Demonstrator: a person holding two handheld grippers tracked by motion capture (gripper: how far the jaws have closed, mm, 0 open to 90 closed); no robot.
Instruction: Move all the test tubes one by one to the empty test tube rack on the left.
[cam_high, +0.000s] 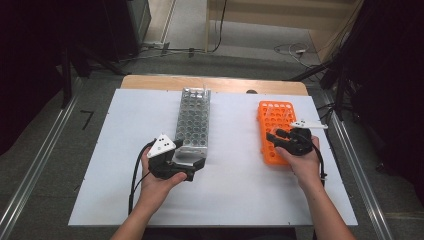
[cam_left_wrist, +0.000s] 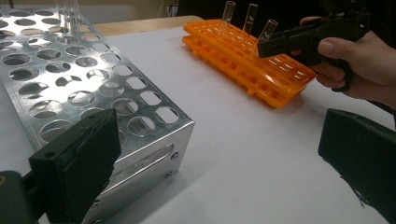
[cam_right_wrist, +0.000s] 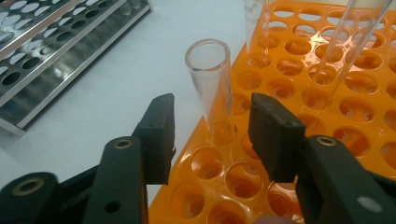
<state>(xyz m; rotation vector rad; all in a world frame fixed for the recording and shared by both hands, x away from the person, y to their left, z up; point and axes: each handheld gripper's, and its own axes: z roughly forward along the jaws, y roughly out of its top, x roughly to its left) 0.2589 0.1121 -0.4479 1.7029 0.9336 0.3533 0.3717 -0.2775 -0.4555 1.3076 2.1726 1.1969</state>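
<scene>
The right claw is standing open around a clear glass tube, its jaws not touching the glass. The tube is sitting in an orange rack at the rack's edge, and a metal rack is lying well apart on the white surface.

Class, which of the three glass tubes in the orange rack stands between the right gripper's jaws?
The nearest tube, at the orange rack's edge; the other two stand farther back.

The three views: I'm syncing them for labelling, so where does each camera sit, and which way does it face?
High view: above the person's side, looking forward and down on the table; both forearms, left gripper, right gripper.
Left gripper view: rides the left gripper, facing the metal rack; open jaws.
Right gripper view: rides the right gripper, facing a glass tube; open jaws astride it.
Shared: the orange rack.
</scene>
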